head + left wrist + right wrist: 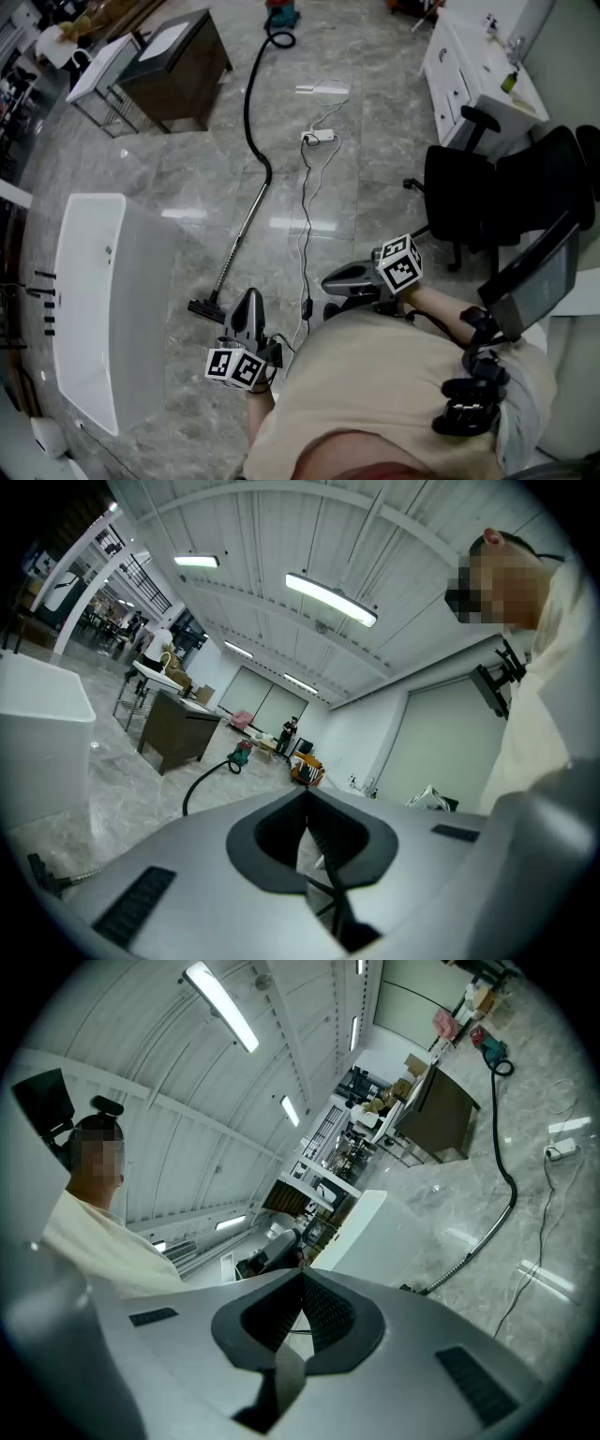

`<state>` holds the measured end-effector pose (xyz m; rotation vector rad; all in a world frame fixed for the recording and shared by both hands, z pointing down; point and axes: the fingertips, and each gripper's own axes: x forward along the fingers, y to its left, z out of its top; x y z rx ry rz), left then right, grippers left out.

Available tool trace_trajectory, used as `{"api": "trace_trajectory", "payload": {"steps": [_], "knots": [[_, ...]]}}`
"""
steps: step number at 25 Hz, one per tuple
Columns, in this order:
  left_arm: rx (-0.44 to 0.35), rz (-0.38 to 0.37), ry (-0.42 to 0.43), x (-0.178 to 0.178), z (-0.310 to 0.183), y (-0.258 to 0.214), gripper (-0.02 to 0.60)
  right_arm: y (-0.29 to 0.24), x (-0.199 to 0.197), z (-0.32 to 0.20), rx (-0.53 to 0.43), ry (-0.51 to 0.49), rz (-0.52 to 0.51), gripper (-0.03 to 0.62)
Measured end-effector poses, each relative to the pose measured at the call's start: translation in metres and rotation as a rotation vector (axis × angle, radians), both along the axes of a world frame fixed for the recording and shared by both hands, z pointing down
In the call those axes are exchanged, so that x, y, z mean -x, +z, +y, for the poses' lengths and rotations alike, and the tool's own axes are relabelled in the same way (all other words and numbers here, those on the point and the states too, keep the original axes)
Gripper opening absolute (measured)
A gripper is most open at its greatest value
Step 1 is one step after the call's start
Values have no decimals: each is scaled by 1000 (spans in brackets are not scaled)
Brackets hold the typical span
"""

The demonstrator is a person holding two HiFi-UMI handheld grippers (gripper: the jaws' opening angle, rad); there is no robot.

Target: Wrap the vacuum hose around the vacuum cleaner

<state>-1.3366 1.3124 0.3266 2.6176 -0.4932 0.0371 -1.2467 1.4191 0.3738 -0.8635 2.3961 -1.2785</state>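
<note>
The teal and red vacuum cleaner [279,11] stands far off on the floor. Its black hose [251,112] runs toward me, joins a metal wand [240,234] and ends in a black floor head [206,309]. My left gripper [248,300] hovers just right of the floor head, shut and empty. My right gripper [330,280] is held in front of my body, also shut with nothing in it. In the left gripper view, the vacuum cleaner [242,753] and hose [200,782] lie beyond the gripper [307,803]. The right gripper view shows the gripper [302,1283], the hose [503,1152] and the vacuum cleaner [494,1049].
A white tub [89,300] stands at the left and a brown cabinet [178,66] at the back left. A white power strip [319,138] with a thin cord lies on the floor. A black office chair [469,197] and a white counter [478,66] are at the right.
</note>
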Motion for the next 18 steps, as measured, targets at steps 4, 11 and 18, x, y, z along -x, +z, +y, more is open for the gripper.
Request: {"api": "trace_trajectory", "payload": {"steps": [4, 11, 18], "knots": [[35, 16, -60, 4, 24, 3, 5, -4, 11, 18, -4, -108, 37, 3], [28, -46, 10, -6, 40, 16, 5, -3, 6, 30, 0, -92, 32, 3], [7, -105, 89, -32, 43, 22, 5, 0, -5, 35, 16, -75, -13, 3]]}}
